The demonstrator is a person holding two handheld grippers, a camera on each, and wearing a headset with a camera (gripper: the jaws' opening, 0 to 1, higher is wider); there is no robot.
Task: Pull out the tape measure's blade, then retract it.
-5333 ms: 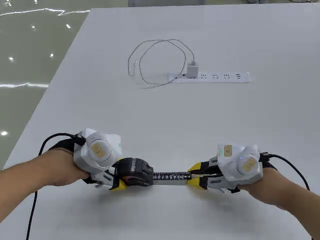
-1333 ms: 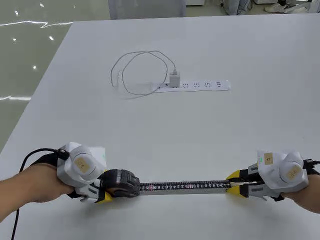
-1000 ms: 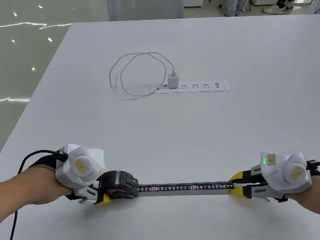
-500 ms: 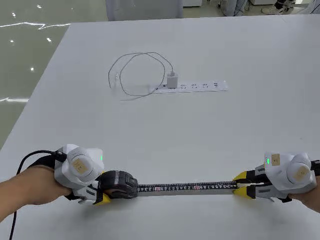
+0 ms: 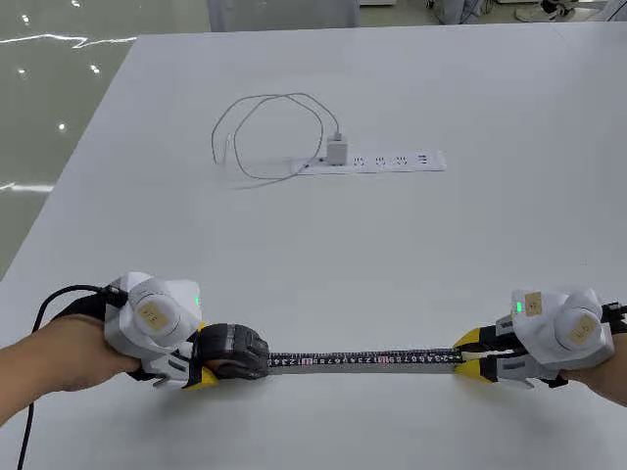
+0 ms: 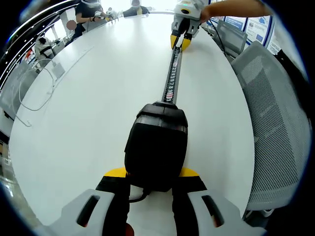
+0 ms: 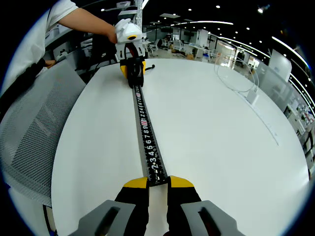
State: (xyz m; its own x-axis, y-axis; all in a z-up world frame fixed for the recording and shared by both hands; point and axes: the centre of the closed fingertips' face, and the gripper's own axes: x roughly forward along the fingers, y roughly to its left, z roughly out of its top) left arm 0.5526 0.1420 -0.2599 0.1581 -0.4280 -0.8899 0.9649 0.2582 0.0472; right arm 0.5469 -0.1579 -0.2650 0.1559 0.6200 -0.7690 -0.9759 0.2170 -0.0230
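Right gripper point(image 5: 468, 357) pinches the end of the blade point(image 5: 362, 359), which lies straight along the bench point(image 5: 392, 245), running left to the tape measure case point(image 5: 233, 351), clamped in the left gripper point(image 5: 209, 366). Retracting likely means feeding right toward left along that line.

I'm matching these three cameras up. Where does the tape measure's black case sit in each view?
Head view: lower left, case held in the left gripper.
Left gripper view: centre, case clamped between that gripper's jaws.
Right gripper view: upper left, case small, at the far end of the blade.
Shared landmark: the extended blade, running from the case to the right gripper.
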